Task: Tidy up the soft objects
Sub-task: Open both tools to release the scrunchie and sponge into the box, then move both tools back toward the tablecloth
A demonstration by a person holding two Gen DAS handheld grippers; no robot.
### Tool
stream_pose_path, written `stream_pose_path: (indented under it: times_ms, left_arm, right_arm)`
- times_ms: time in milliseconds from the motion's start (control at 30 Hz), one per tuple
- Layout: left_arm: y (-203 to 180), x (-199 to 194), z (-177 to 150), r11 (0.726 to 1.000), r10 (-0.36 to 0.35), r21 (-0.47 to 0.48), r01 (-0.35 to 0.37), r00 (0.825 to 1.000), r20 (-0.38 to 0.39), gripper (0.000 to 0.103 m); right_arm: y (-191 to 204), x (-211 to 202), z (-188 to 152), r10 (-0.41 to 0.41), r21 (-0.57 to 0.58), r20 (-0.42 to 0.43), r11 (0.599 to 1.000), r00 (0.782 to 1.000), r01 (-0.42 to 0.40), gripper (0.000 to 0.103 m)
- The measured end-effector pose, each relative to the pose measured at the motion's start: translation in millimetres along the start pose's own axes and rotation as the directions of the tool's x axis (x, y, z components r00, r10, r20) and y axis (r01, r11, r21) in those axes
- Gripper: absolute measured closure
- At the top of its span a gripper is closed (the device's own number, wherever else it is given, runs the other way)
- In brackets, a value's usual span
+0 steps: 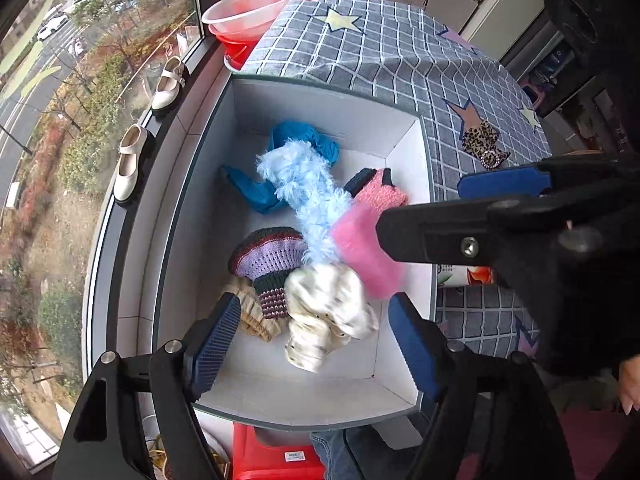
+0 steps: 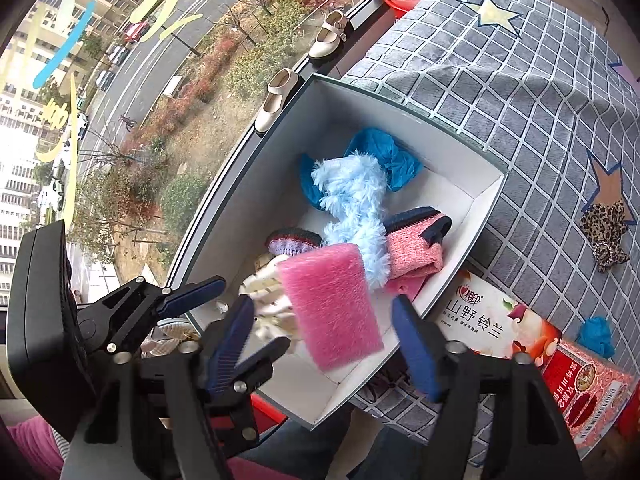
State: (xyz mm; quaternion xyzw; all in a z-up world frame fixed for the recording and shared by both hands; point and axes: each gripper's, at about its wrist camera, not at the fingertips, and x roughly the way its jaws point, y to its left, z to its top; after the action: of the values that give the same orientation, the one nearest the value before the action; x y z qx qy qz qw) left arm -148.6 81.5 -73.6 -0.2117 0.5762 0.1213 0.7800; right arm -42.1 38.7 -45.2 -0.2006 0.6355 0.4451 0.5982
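Both claws stood wide and gripped nothing. The cream cloth [image 1: 328, 312] lay in the box [image 1: 280, 400] between the left claw [image 1: 316, 344] fingers. The pink cloth [image 2: 332, 312] hung, blurred, between the right claw [image 2: 332, 340] fingers, touching neither.

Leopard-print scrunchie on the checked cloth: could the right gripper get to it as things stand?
Probably yes. The leopard-print scrunchie lies alone on the checked cloth, outside the white box, and the right gripper is open, pinching nothing.

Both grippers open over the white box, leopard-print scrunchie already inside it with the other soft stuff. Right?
Not quite. The leopard-print scrunchie lies on the checked tablecloth, outside the white box, as the left wrist view shows. Left gripper and right gripper are open.
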Motion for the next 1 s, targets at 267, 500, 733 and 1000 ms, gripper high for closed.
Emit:
stream_pose_path:
  times_ms: [267,500,733,1000]
  left_arm:
    - [4,-14,13,0.998,-0.002,-0.064,0.004,0.999,0.038,0.000]
    - [-24,-31,31,0.993,-0.115,-0.029,0.115,0.993,0.027,0.000]
    - [-69,-35,52,0.990,-0.129,0.063,0.128,0.991,0.018,0.000]
    - [-112,-21,72,0.983,-0.128,0.129,0.131,0.991,-0.028,0.000]
  right_arm:
    - [-19,-25,1,0.043,0.097,0.049,0.994,0.998,-0.048,0.000]
    - [-34,-76,-1,0.035,0.135,0.111,0.990,0.993,-0.050,0.000]
    - [-83,-135,-15,0.040,0.255,0.171,0.963,0.985,-0.083,0.000]
    - [-182,-192,-42,-0.097,0.402,0.212,0.916,0.972,0.003,0.000]
